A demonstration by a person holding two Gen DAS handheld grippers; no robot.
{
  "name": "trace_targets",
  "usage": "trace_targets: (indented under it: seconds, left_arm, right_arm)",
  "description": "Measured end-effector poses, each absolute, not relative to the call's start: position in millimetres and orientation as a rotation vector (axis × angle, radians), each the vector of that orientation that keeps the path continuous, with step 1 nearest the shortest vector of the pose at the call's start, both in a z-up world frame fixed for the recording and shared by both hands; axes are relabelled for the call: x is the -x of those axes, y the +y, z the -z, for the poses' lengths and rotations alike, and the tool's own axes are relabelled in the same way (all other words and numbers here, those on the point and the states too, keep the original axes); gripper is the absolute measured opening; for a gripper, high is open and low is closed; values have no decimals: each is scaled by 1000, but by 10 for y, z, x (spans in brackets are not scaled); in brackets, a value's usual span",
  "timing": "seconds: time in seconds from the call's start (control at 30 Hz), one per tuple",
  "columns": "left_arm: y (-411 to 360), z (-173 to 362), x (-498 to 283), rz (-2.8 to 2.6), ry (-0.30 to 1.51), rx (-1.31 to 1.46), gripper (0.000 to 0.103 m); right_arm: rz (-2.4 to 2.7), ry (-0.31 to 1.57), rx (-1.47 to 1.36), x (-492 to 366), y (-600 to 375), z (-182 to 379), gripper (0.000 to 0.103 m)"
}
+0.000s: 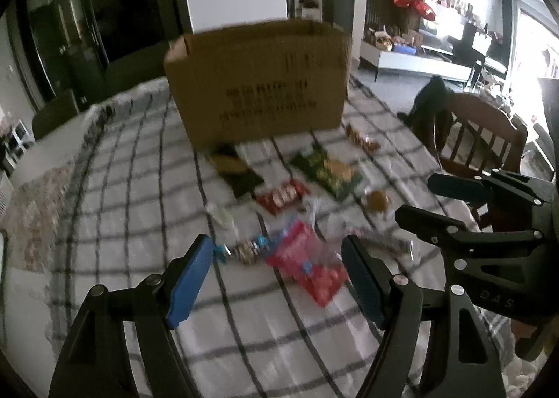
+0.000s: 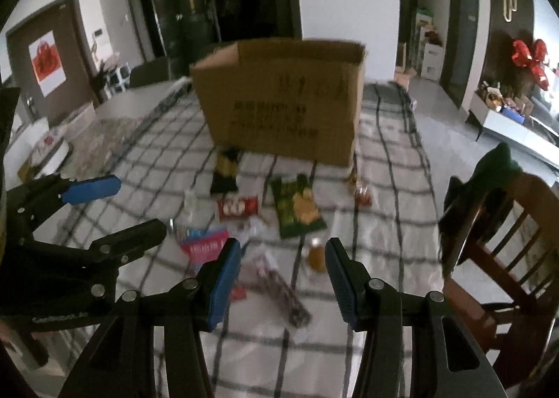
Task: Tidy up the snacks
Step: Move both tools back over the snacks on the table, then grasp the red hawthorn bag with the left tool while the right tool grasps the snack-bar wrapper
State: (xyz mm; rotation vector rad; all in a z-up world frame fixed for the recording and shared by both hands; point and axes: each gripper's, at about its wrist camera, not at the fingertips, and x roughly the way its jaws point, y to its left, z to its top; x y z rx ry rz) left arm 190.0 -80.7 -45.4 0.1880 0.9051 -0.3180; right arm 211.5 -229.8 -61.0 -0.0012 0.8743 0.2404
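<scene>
Snacks lie scattered on a table under a white cloth with dark grid lines (image 1: 115, 209), in front of an open brown cardboard box (image 1: 258, 80) printed with dark text. Nearest the box rests a black and yellow packet (image 2: 226, 167); beside it sit a green and yellow crisp bag (image 2: 297, 206), a small red and white wrapper (image 2: 238, 206) and a small orange-red packet (image 2: 363, 194) by the box's corner. Closer in lie a pink and red plastic bag (image 1: 307, 265), a blue-ended wrapped roll (image 1: 244, 249), a small amber jar (image 2: 316, 253) and a long dark speckled packet (image 2: 283, 289).

The left gripper (image 1: 277, 279) hovers wide open over the pink bag, holding nothing. The right gripper (image 2: 283, 279) is likewise spread wide and empty, above the speckled packet. A brown wooden chair (image 2: 503, 251) stands at the table's edge.
</scene>
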Motion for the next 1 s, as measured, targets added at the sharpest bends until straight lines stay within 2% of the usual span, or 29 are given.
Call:
trace_targets:
  seconds: [0.13,0.4,0.73,1.0]
  left_arm:
    - [-803,668,-1888,323,966,-152,68]
    - [-776,930,-2039,326,1046,-16,61]
    - [-894,1088,-2280,235,1105,96,53]
    - [-1052,1197,-2367,211,1138,66,52]
  right_arm:
    - [-269,922,30,-2091,-2267,781,51]
    - [-337,1008,65,-2181,-2195,1108,50]
    - [-370,1020,94,-2280,-2159,1278,33]
    - [-389,1015,80,-2329,-2170,1315,32]
